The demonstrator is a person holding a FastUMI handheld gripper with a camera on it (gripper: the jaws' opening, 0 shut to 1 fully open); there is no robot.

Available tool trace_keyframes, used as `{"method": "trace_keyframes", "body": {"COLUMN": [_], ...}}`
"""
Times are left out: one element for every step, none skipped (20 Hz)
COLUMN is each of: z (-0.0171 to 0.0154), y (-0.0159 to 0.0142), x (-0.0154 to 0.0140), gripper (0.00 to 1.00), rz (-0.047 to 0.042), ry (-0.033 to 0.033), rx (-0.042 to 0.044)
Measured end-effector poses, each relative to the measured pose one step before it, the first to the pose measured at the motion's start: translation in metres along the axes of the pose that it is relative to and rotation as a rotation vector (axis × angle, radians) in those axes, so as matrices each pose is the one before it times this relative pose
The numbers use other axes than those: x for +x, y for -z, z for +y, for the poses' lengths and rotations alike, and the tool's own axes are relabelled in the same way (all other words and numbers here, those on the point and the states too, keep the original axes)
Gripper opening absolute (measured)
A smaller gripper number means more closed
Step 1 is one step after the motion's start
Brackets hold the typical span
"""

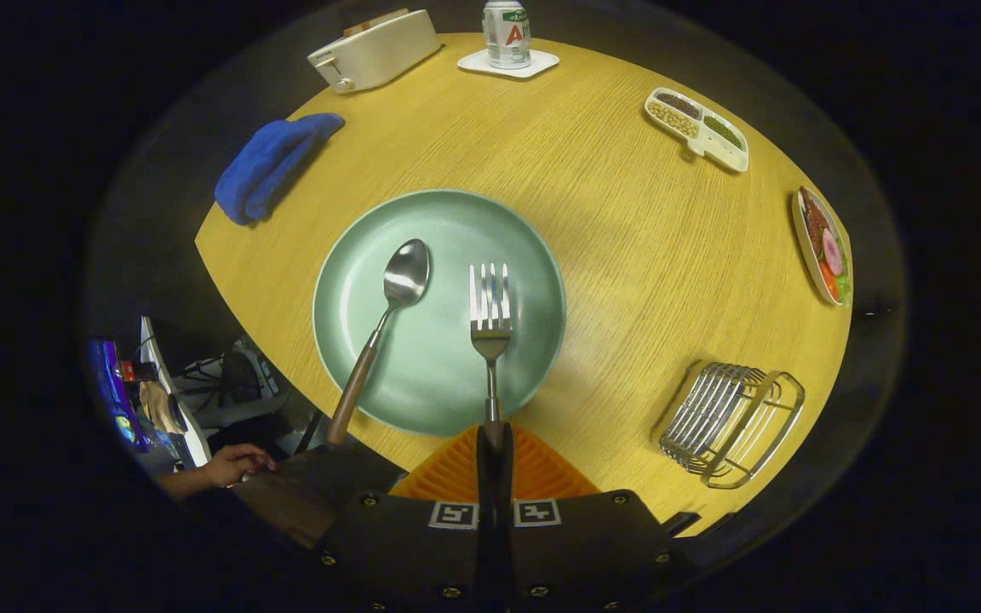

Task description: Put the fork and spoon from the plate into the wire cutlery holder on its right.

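Gripper view: gripper (495, 436) fingers closed together on the fork (490, 328) handle end, both pressing it. Fork's long axis runs straight ahead of the fingers, tines far end, lying on the green plate (533, 255). Spoon (384, 328) sits left of the fork, handle angled back-left past the rim. Wire cutlery holder (729, 423) is off to the right, near, slightly ahead. Next move looks like lift, then swing right.

A wood-handled spoon (384, 323) and a steel fork (490, 328) lie side by side on the green plate (533, 255) just ahead of the gripper (495, 438), whose fingers are closed on the fork's handle. The wire cutlery holder (729, 424) lies to the gripper's right.
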State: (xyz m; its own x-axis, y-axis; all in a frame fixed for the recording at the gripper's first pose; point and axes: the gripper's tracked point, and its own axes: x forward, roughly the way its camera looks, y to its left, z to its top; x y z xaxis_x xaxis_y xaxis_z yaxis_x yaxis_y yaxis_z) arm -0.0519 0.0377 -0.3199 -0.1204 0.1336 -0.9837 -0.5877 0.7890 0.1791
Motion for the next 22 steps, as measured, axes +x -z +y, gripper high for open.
{"method": "trace_keyframes", "body": {"z": [-0.0083, -0.00817, -0.00553, -0.00646, -0.00685, -0.00667, -0.00755, -0.00748, -0.00907, -0.00977, -0.00669, -0.0076, -0.00474, -0.00349, -0.01021, -0.00868, -0.00665, -0.00739, -0.00698, -0.00516, -0.006, -0.00718], "y": [0.00602, 0.00432, 0.00539, 0.00669, 0.00569, 0.00624, 0.01003, 0.00784, 0.00662, 0.00707, 0.00708, 0.0072, 0.00571, 0.00456, 0.00486, 0.00448, -0.00141, 0.00151, 0.00058, 0.00161, -0.00028, -0.00107], "x": [-0.01003, -0.00859, -0.00703, -0.00666, -0.00651, -0.00517, -0.00466, -0.00491, -0.00538, -0.00459, -0.00324, -0.00344, -0.00344, -0.00372, -0.00203, -0.00264, -0.00452, -0.00071, -0.00106, 0.00137, 0.00127, 0.00292], "gripper": [0.01, 0.01, 0.01, 0.01, 0.01, 0.01, 0.01, 0.01, 0.01, 0.01, 0.01, 0.01, 0.01, 0.01, 0.01, 0.01, 0.01, 0.01, 0.01, 0.01, 0.01, 0.01], "rz": [0.00289, -0.00107, 0.00303, 0.00746, 0.00574, 0.01135, 0.01985, 0.00992, 0.00743, 0.00566, 0.00363, 0.00756, 0.01465, 0.01092, 0.00668, 0.00457, 0.00066, 0.00198, 0.00748, 0.01131, 0.01271, 0.0153], "ry": [0.0178, 0.01246, 0.00845, 0.00487, 0.0035, 0.00328, 0.00285, 0.00299, 0.00776, 0.01025, 0.00587, -0.0002, -0.01032, -0.00972, 0.00317, 0.00797, 0.01077, 0.00798, 0.00379, -0.00079, -0.00069, 0.00447], "rx": [-0.02103, -0.00862, -0.00449, -0.00264, 0.0, -0.00109, 0.00497, 0.0061, 0.00226, 0.00185, 0.00226, 0.0028, 0.00684, 0.01543, 0.01239, 0.00771, 0.01107, 0.00839, 0.00952, 0.00659, 0.00369, 0.00674]}}
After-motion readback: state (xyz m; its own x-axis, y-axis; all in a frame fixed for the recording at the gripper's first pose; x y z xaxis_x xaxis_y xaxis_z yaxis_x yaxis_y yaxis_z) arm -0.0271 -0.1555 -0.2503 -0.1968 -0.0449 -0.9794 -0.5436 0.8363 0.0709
